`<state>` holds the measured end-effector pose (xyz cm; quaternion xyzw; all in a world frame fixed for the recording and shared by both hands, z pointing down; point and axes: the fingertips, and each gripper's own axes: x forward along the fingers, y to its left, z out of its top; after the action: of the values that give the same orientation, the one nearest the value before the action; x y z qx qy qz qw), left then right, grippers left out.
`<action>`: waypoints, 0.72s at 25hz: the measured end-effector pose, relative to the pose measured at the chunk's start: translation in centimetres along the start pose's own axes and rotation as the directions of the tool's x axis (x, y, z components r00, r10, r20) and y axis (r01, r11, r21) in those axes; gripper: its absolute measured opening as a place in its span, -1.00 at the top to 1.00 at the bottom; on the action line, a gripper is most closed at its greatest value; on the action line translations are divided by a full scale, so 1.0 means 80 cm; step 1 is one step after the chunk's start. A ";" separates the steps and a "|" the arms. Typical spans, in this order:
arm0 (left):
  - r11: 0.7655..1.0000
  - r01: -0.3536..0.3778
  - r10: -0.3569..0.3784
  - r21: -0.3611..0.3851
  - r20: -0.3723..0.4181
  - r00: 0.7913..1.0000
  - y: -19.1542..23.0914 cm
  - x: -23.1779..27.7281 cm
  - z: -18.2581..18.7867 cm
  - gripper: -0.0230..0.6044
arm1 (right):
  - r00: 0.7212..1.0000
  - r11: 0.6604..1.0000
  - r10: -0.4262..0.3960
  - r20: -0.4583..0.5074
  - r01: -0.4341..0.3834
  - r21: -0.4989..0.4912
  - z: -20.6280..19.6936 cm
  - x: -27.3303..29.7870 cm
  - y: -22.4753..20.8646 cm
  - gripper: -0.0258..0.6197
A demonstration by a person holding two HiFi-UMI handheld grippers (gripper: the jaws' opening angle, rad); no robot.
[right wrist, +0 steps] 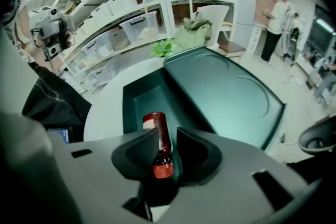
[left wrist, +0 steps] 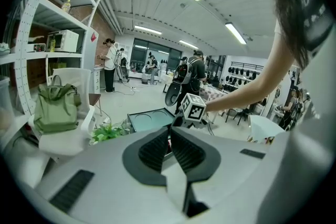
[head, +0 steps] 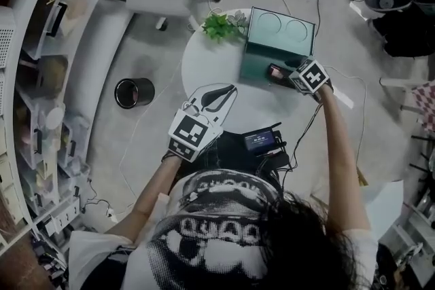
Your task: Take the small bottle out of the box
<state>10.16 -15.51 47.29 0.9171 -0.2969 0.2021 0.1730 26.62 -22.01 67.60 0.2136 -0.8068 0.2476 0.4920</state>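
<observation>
Right gripper view: right gripper (right wrist: 167, 138) spread astride the small bottle (right wrist: 159, 131), left gripper (left wrist: 169, 132) pressed together; a lopsided pinch risks slipping it

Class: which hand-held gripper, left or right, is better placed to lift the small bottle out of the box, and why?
Right. The right hand-held gripper is at the box with the small bottle between its jaws; the left hand-held gripper hovers over the table, apart.

The box (head: 253, 68) is open from above, but its raised lid (head: 282, 30) walls off the far side and a plant (head: 221, 25) crowds its far-left corner. Bare table (head: 207, 66) lies to its left, and a small screen device (head: 260, 140) occupies the near edge.
</observation>
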 end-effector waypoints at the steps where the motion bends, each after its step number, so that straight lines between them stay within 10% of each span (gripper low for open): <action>1: 1.000 0.000 0.000 0.000 0.000 1.000 0.000 -0.001 0.000 0.85 | 0.999 0.999 -0.040 0.021 0.039 0.017 0.004 -0.006 -0.009 0.68; 6: 1.000 -0.004 0.004 0.004 -0.004 1.000 -0.001 0.001 -0.002 0.85 | 1.000 1.000 0.000 -0.014 -0.001 -0.018 -0.001 0.006 0.001 0.22; 18: 1.000 -0.021 0.021 -0.015 -0.021 1.000 -0.004 -0.005 -0.012 0.85 | 0.989 0.988 -0.076 -0.126 0.058 -0.147 -0.011 0.029 -0.007 0.23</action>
<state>9.82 -14.66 47.86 0.9103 -0.3062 0.2113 0.1812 26.59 -22.11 70.15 0.1882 -0.7808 0.1860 0.5659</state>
